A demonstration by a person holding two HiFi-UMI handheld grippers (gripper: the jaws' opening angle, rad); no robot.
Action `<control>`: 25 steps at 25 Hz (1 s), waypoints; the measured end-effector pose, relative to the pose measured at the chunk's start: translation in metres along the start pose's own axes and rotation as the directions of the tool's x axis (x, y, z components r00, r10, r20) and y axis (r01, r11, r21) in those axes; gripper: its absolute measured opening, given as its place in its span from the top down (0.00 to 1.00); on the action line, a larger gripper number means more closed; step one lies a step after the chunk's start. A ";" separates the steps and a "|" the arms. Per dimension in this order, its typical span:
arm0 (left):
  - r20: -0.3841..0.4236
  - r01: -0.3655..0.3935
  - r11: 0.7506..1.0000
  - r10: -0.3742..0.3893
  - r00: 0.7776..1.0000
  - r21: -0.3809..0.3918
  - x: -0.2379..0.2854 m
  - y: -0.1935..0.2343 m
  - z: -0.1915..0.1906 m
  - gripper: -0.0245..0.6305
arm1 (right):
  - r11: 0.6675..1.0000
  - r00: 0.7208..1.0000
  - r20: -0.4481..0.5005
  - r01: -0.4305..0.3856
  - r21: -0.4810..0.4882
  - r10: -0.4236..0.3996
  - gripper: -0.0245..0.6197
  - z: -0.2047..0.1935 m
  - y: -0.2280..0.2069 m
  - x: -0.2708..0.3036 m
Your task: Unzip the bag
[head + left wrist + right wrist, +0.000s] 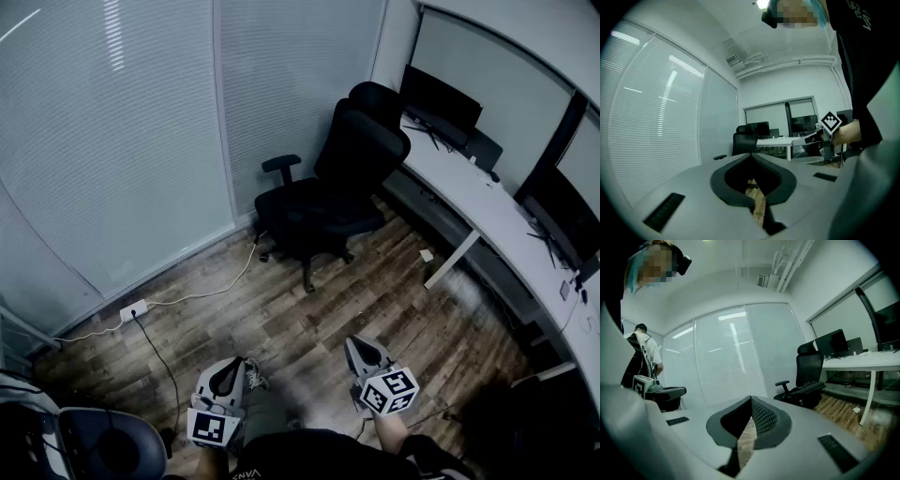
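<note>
Wood floor (309,323) lies open btwn chair (323,202), L claw (234,361), R claw (354,343), both closed.

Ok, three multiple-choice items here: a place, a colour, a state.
1. Where is the black swivel office chair? A on the wood floor beside the long white desk; B on the desk; C between the grippers.
2. What colour is the corded power strip on the floor? A red; B white; C yellow.
3. How do the jaws of the left gripper and right gripper stand? A wide apart; B shut on a bag; C shut, empty.
1A, it stands on planks by the desk; 2B, it shows white; 3C, both gripper views show tips together, nothing between.
</note>
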State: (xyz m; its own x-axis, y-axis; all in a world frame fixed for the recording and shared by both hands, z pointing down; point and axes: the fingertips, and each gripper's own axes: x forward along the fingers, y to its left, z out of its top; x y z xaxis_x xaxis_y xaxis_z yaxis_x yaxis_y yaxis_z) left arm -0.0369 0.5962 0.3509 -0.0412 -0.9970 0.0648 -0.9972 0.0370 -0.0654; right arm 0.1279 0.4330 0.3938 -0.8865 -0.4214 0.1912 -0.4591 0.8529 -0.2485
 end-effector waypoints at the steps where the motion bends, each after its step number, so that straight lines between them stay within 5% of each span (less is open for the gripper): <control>1: -0.002 0.003 1.000 -0.003 1.000 -0.007 0.007 0.000 -0.001 0.93 | 1.000 1.000 0.007 -0.001 0.004 0.000 0.90 0.002 -0.005 0.004; 12: -0.021 0.144 0.990 -0.144 0.989 -0.005 0.116 0.046 -0.004 0.93 | 0.997 0.996 0.051 0.077 0.014 -0.078 0.89 0.032 -0.048 0.083; 25: -0.043 0.346 0.938 -0.345 0.938 0.005 0.250 0.132 -0.023 0.92 | 0.965 0.965 0.034 0.259 0.029 -0.260 0.89 0.055 -0.094 0.191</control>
State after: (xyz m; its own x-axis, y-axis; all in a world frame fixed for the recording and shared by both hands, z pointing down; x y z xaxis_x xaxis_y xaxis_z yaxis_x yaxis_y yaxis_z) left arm -0.1802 0.3536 0.3811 0.3027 -0.9447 0.1258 -0.9497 -0.3101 -0.0439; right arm -0.0012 0.2551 0.4018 -0.7378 -0.6391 0.2172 -0.6749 0.7049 -0.2183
